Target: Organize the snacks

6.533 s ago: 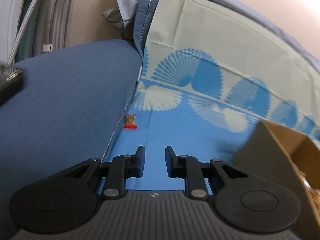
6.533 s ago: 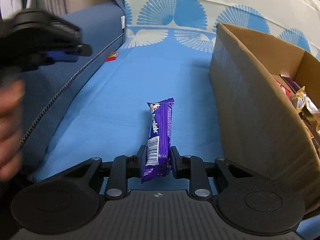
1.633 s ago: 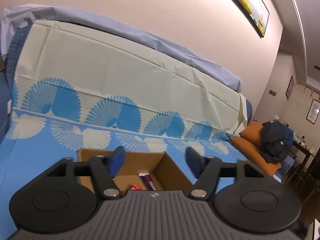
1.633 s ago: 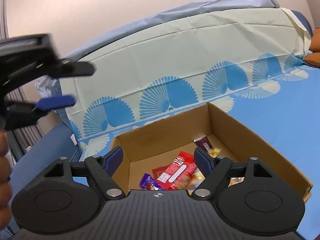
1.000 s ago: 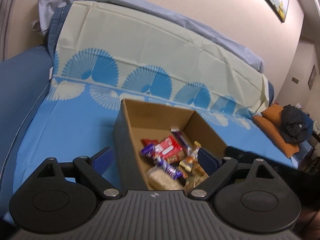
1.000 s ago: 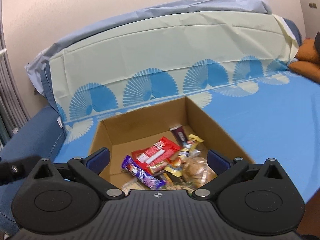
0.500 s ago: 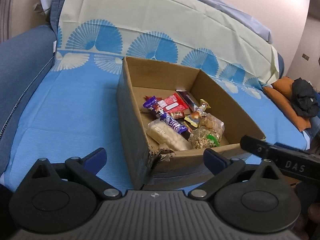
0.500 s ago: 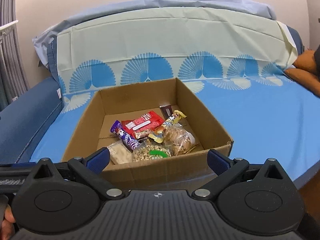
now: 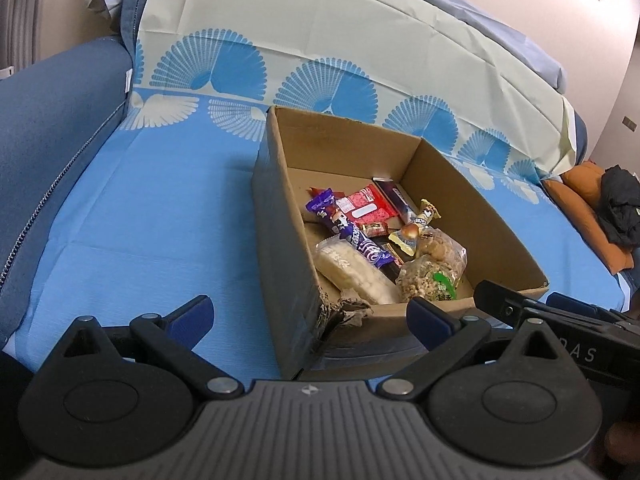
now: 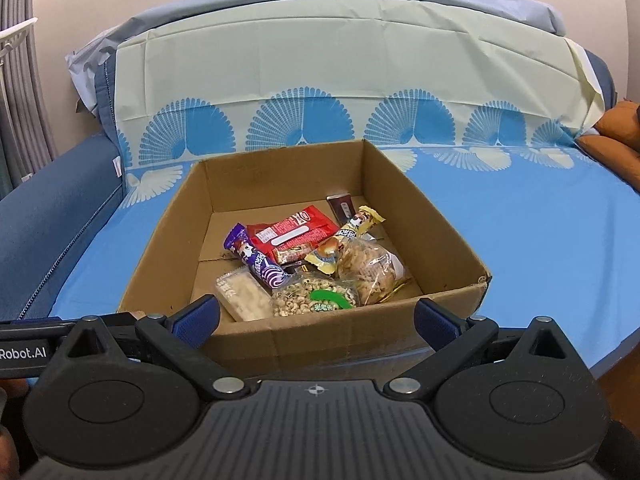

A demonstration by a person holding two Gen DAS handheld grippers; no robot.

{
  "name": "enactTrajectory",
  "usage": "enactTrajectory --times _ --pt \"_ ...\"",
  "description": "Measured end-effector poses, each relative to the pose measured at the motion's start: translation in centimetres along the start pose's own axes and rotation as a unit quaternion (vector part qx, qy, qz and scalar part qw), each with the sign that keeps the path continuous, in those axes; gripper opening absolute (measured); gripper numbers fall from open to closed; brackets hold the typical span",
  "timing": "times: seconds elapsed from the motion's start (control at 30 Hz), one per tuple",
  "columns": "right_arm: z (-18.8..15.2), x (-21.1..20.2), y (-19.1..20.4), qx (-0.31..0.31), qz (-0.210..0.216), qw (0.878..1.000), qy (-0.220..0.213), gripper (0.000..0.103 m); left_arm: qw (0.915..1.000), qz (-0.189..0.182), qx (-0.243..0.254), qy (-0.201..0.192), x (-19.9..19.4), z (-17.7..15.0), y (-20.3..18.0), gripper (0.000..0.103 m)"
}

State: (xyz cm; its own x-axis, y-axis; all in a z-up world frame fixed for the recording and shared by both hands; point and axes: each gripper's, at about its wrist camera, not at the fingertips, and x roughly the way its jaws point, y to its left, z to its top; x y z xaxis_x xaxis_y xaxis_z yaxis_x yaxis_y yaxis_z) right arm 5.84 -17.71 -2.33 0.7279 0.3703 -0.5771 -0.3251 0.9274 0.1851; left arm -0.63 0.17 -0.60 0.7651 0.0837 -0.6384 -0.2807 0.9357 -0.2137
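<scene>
- Both grippers sit along the bottom edge of their views with nothing between the blue pads: the left gripper (image 9: 310,314) has its jaws spread wide, and so does the right gripper (image 10: 316,316). Empty and drawn back short of the box's near wall, they look to me done with placing rather than about to grasp.
- Just beyond them, centre frame, the cardboard box (image 10: 340,336) rests on the blue cover (image 10: 540,240) of a sofa seat; its open top lets snacks be dropped in from above.
- Its near left corner (image 9: 340,312) is torn and crumpled in the left view, so I judge that corner a poor place to lift from.
- Inside, the snacks are heaped toward the near and right part of the floor: a white rice-cracker pack (image 10: 244,294) and a clear bag with a green label (image 10: 316,298) lie nearest, with a bag of brown biscuits (image 10: 372,268) beside them.
- Farther in lie a purple bar (image 10: 256,258), a red packet (image 10: 294,232), a yellow-ended wrapper (image 10: 352,228) and a dark bar (image 10: 340,206) near the back wall.
- No snack shows loose on the seat in either view, so the gathering seems finished or nearly so.
- At the top, the fan-patterned cover (image 10: 320,80) drapes the backrest; an orange cushion (image 9: 580,196) sits at the right edge.
</scene>
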Motion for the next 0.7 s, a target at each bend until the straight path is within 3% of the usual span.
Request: enactTrajectory --times 0.7 --pt "-0.05 0.07 0.02 -0.003 -0.003 1.000 0.001 0.102 1.0000 0.004 0.003 -0.003 -0.34 0.00 -0.31 0.103"
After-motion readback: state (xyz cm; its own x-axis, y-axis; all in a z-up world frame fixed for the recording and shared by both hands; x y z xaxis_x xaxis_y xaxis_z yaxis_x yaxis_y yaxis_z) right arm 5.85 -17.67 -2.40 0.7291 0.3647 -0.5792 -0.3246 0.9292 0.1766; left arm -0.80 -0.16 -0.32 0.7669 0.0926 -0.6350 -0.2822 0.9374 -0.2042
